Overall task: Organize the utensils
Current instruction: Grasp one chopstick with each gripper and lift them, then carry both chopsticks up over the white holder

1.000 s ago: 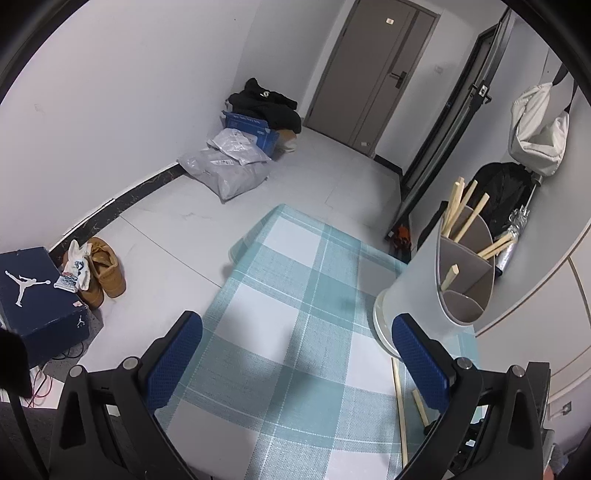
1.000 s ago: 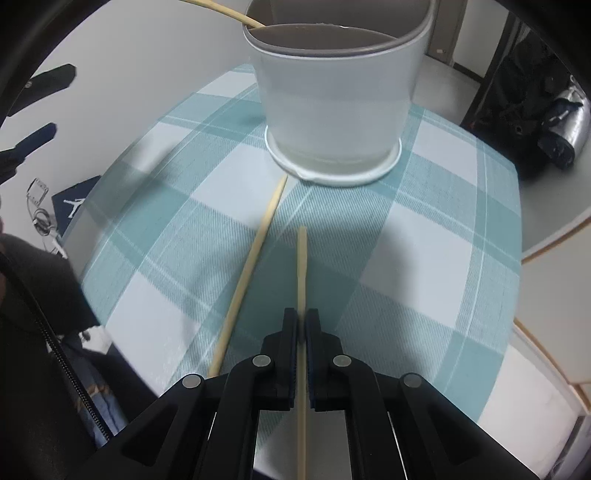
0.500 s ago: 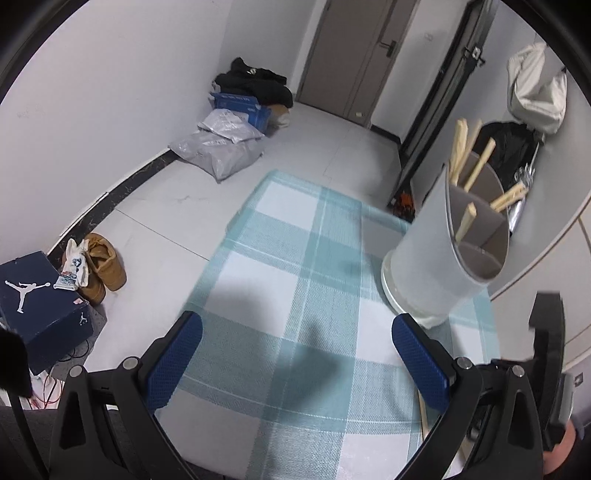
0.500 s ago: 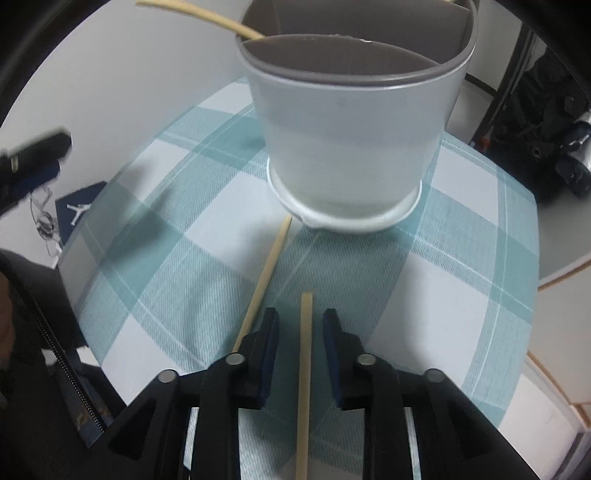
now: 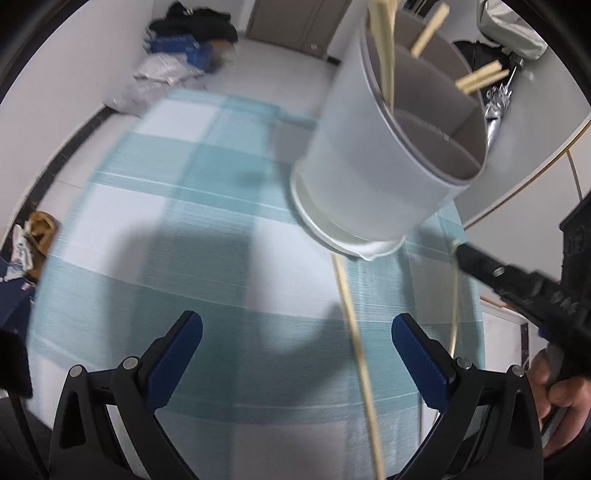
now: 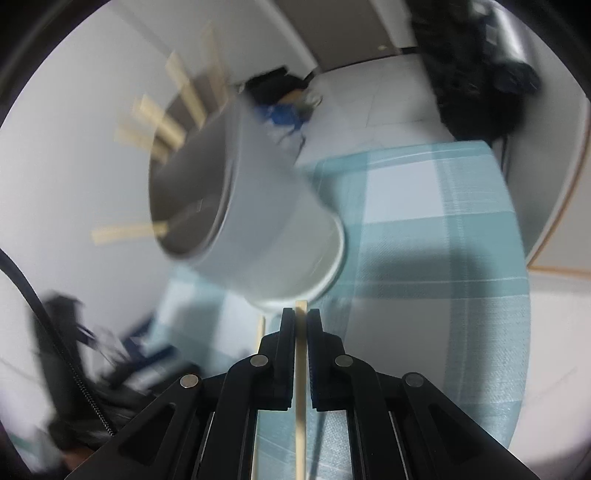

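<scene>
A pale grey divided utensil holder (image 5: 369, 166) stands on the teal checked tablecloth (image 5: 184, 221) with several wooden sticks (image 5: 384, 55) in its compartments. My right gripper (image 6: 301, 314) has its jaws closing on a wooden chopstick (image 6: 300, 406), which runs back between its pads; its far end reaches the holder's (image 6: 266, 240) base. In the left wrist view that gripper (image 5: 460, 251) comes in from the right with the chopstick (image 5: 457, 295) hanging from its tip. A second chopstick (image 5: 354, 332) lies on the cloth. My left gripper (image 5: 297, 321) is open over the cloth, nothing between its blue pads.
A person's hand (image 5: 561, 387) grips the right tool at the lower right. On the floor beyond the table lie plastic bags (image 5: 162, 70), dark clothes (image 5: 199, 22) and shoes (image 5: 37, 229). A black bag (image 6: 476, 74) hangs near the wall.
The right gripper opened a little around the chopstick, then shut on it, lifted its end and rolled. The left gripper moved closer to the holder and tilted down.
</scene>
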